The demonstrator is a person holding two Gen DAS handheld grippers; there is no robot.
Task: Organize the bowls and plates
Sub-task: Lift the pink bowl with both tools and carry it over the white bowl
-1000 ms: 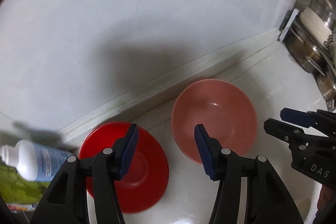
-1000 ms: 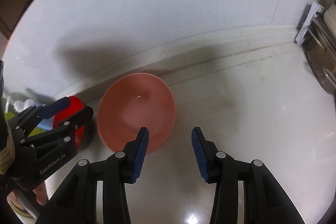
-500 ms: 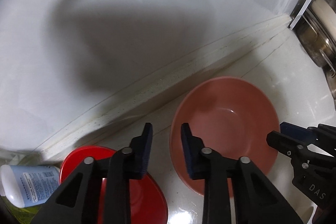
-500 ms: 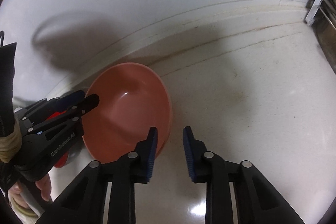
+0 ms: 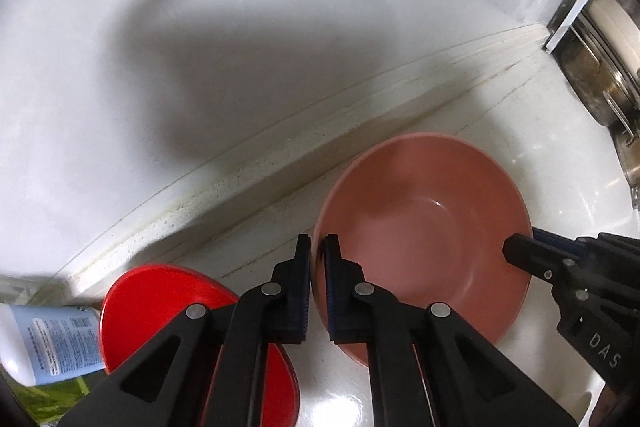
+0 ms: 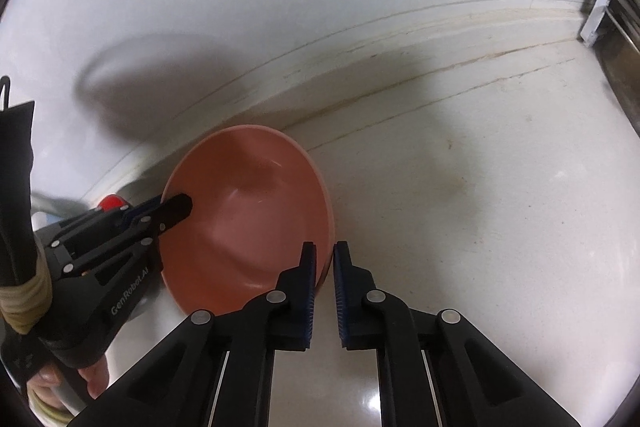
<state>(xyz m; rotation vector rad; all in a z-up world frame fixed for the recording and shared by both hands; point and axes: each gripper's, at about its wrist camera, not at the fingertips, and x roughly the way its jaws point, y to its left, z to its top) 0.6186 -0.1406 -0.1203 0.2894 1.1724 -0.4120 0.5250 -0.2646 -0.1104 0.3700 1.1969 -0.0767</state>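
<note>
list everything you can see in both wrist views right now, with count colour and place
pink bowl: 1, pink, on the counter near the wall, both grippers at its rim
red plate: 1, red, on the counter left of the bowl
bottle: 1, white with pale blue label, lying at far left
metal pots: count unclear, steel, far right
counter: 1, white
left gripper: 1, black, blue pads, on the bowl's left rim
right gripper: 1, black, on the bowl's right rim
hand: 1, holding the left gripper

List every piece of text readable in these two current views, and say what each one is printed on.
"DAS" – on the body of the right gripper, seen in the left wrist view; the word may run on out of view.
"GenRobot.AI" – on the body of the left gripper, seen in the right wrist view.
Label on the white bottle: fine print, too small to read.
</note>
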